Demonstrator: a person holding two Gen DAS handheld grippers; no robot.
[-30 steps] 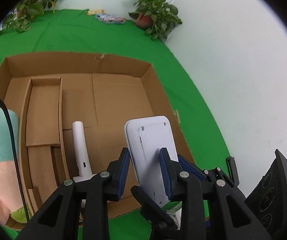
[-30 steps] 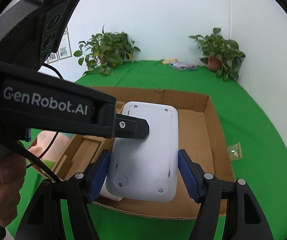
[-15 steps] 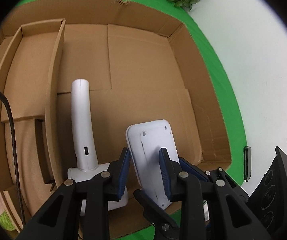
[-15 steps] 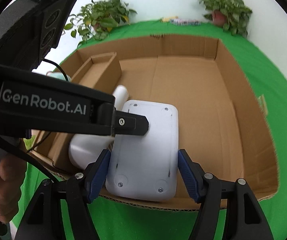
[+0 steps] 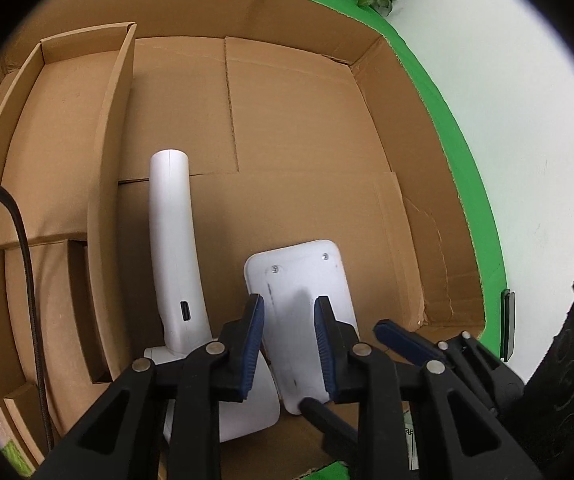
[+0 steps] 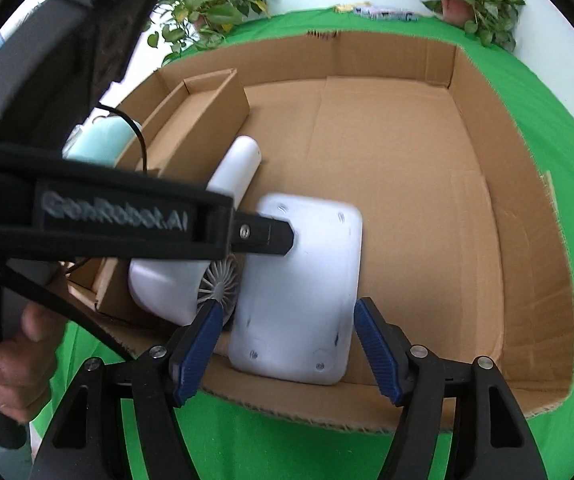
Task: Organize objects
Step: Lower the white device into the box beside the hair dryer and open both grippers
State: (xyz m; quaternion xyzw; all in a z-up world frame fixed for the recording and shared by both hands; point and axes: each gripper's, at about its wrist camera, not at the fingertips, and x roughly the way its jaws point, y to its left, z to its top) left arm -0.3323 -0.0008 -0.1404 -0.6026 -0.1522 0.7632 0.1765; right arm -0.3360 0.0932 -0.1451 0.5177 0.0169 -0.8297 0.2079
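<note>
My left tool [image 5: 287, 340] pinches the white device [image 5: 303, 312] edge-on; my right tool [image 6: 287, 344] stands spread, jaws clear of its sides. I judge this the placing step: the device sits low inside the cardboard box [image 6: 527, 240], the white handheld fan [image 5: 171, 240] at its nine o'clock. Next, release gently. "GenRobot.AI" reads on the left tool's body.

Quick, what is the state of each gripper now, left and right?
Left gripper: shut on the white device, gripping its thin edges.
Right gripper: open, fingers beside the white device, apparently not touching.
</note>
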